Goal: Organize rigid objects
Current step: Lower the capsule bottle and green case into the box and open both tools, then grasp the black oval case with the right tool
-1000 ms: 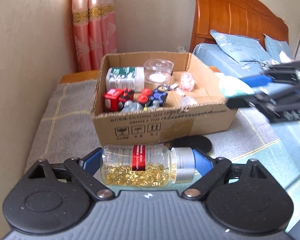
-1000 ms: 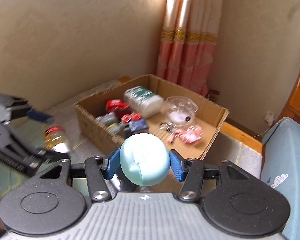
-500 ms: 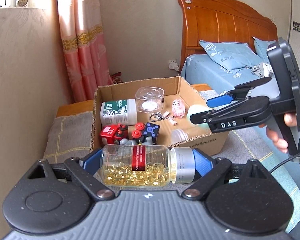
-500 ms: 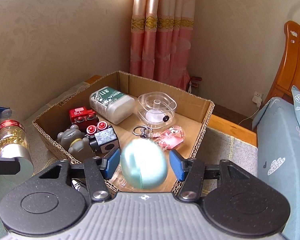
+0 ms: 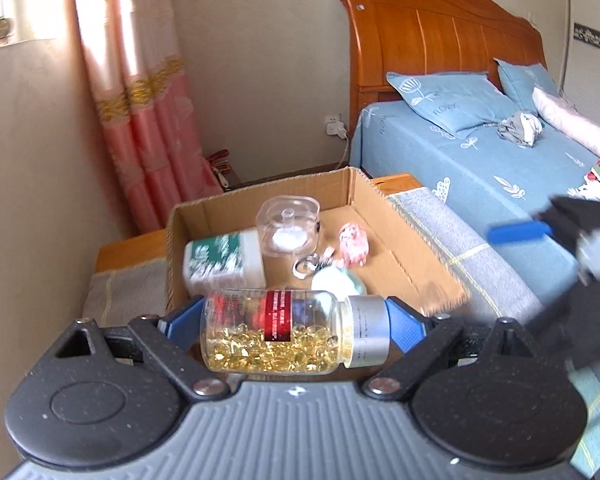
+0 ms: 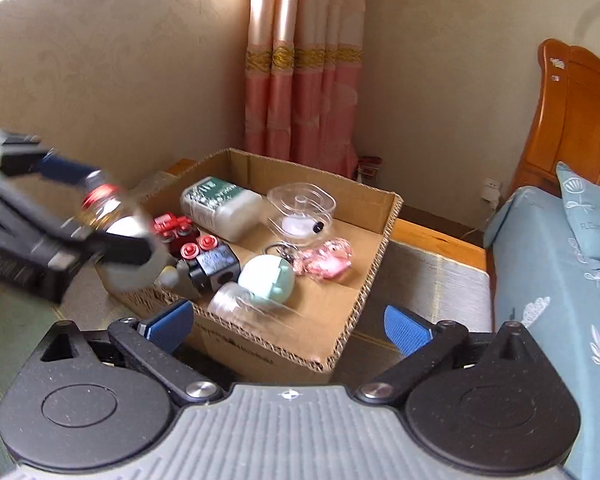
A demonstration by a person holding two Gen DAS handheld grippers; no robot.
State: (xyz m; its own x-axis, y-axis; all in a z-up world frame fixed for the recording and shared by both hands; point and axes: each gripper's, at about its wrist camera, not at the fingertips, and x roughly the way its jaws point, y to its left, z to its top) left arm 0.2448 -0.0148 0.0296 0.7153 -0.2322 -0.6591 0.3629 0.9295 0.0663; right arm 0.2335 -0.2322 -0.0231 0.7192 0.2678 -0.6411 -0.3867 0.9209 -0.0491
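Note:
My left gripper (image 5: 292, 320) is shut on a clear bottle of yellow capsules (image 5: 276, 334) with a red label and silver cap, held sideways above the near edge of the cardboard box (image 5: 404, 240). The same bottle (image 6: 108, 212) shows blurred at the left of the right wrist view. My right gripper (image 6: 288, 324) is open and empty, just in front of the box (image 6: 340, 344). The pale green egg-shaped case (image 6: 266, 278) lies inside the box near its front wall; it also shows in the left wrist view (image 5: 338, 280).
The box holds a white and green bottle (image 6: 220, 206), a clear lidded container (image 6: 302, 210), a pink charm on a key ring (image 6: 326, 260), red and black toy blocks (image 6: 204, 256) and a clear jar (image 6: 240, 304). A bed (image 5: 480, 152) stands at the right, pink curtains (image 6: 304, 60) behind.
My right gripper opened and let the pale green case go; it now lies in the box. The gripper drew back. My left gripper moved the capsule bottle closer over the box.

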